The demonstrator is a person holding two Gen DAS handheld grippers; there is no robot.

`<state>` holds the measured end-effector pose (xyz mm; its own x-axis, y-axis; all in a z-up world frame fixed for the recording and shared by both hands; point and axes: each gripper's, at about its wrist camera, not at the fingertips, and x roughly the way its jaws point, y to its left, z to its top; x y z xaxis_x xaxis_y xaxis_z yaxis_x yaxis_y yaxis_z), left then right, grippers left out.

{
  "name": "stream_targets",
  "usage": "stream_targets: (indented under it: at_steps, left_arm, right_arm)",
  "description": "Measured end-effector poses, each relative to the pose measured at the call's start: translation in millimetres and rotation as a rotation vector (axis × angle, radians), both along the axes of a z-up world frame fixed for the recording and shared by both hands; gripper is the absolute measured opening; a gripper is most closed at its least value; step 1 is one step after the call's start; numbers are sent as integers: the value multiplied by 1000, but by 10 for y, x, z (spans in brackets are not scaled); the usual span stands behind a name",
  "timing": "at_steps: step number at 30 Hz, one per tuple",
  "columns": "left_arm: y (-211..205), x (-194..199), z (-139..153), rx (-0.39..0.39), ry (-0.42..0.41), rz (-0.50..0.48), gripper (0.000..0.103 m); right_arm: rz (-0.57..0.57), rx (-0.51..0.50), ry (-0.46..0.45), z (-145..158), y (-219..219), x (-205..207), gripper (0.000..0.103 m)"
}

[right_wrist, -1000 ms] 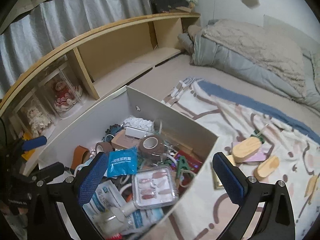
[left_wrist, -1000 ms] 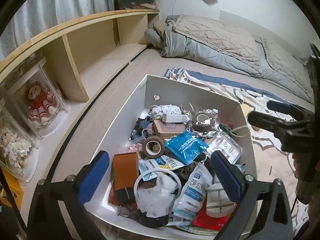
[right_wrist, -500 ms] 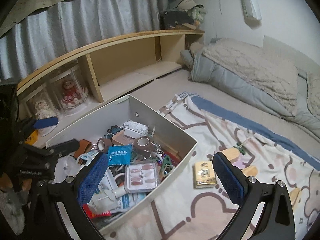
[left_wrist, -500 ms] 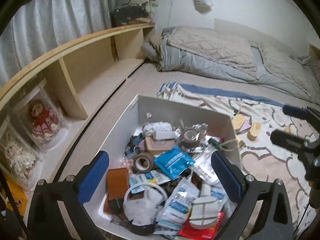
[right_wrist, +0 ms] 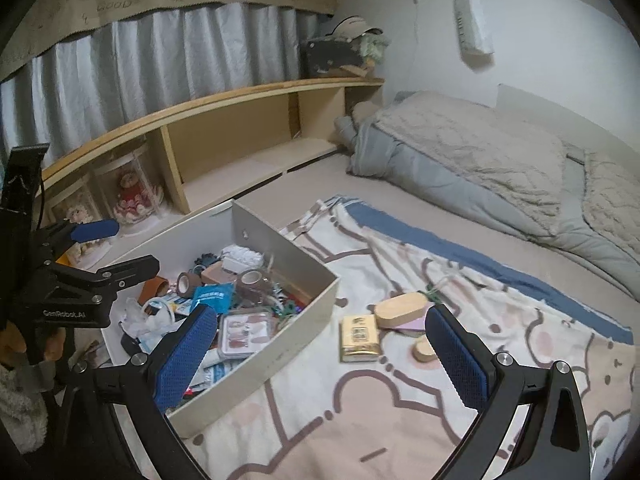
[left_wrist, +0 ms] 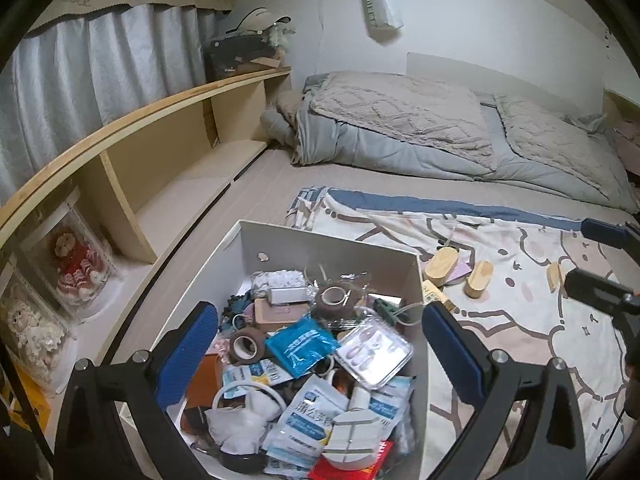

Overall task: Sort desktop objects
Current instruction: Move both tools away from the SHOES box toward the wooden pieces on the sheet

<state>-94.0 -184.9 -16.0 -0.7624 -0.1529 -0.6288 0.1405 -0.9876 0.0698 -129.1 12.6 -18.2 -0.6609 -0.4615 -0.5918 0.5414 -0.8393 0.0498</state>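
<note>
A white box (left_wrist: 332, 246) (right_wrist: 296, 332) sits on a patterned blanket, full of clutter: brown tape rolls (left_wrist: 245, 345), a blue packet (left_wrist: 301, 345) (right_wrist: 213, 296), a clear nail case (left_wrist: 373, 350) (right_wrist: 245, 335) and white pouches. My left gripper (left_wrist: 320, 356) is open and empty, held above the box; it also shows in the right wrist view (right_wrist: 120, 248). My right gripper (right_wrist: 324, 356) is open and empty, above the blanket by the box's corner. Beside the box lie wooden blocks (right_wrist: 402, 309) (left_wrist: 440, 267) and a yellow packet (right_wrist: 359, 338).
A wooden shelf unit (right_wrist: 240, 148) with dolls in clear cases (left_wrist: 74, 264) runs along the left. Grey folded bedding (left_wrist: 420, 136) lies at the back. The patterned blanket (right_wrist: 400, 412) spreads to the right of the box.
Both grippers have pulled back and risen from the box, so more of the room shows. The wooden blocks and yellow packet have come into view. Both stay open and empty.
</note>
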Motion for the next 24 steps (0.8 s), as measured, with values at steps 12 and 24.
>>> stream_targets:
  at_steps: [12,24]
  left_arm:
    - [332,-83,179,12,47,-29,103]
    - [704,-237,188,-6,45,-78,103]
  right_arm:
    - [-85,-5,21,80,503,34,103]
    - [-148,-15,25,109,865,71,103]
